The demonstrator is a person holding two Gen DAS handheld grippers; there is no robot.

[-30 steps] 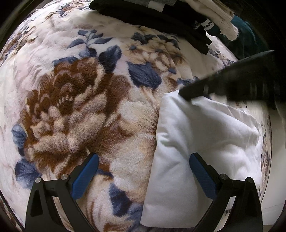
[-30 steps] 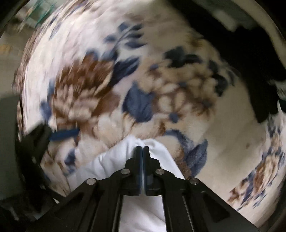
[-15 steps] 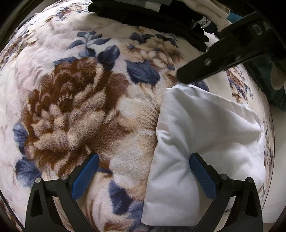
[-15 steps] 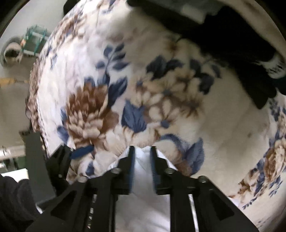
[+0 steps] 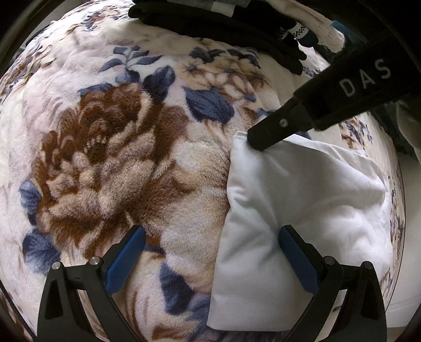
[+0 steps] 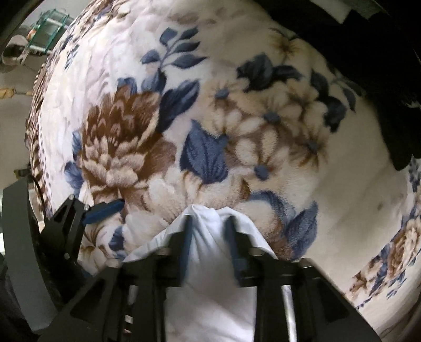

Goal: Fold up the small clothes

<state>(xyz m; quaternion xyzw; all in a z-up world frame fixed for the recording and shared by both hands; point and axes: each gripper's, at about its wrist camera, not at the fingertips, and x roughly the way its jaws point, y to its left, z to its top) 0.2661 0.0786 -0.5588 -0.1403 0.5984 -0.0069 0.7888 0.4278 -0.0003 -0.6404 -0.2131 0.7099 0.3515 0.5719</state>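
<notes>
A folded white garment (image 5: pixel 302 189) lies on a floral fleece blanket (image 5: pixel 105 157), right of the big brown flower. My left gripper (image 5: pixel 210 234) hangs open above the garment's left edge: one blue pad over the cloth, the other over the blanket, nothing gripped. My right gripper (image 5: pixel 256 139) comes in from the upper right, its tip on the garment's far left corner. In the right wrist view its jaws are closing, and the right gripper (image 6: pixel 208 223) has a bunched peak of the white garment (image 6: pixel 210 289) pinched between the pads. The left gripper's blue pad (image 6: pixel 105 209) shows at the left.
A pile of dark clothes (image 5: pixel 223 23) lies along the blanket's far edge, with a cream garment (image 5: pixel 315 29) and a teal one (image 5: pixel 350 34) beside it. The same dark pile (image 6: pixel 368 52) fills the right wrist view's upper right. The bed edge runs just right of the white garment.
The right gripper's jaws parted, came down onto the garment's far corner and narrowed on a bunch of its cloth. The left gripper and the garment's body kept still.
</notes>
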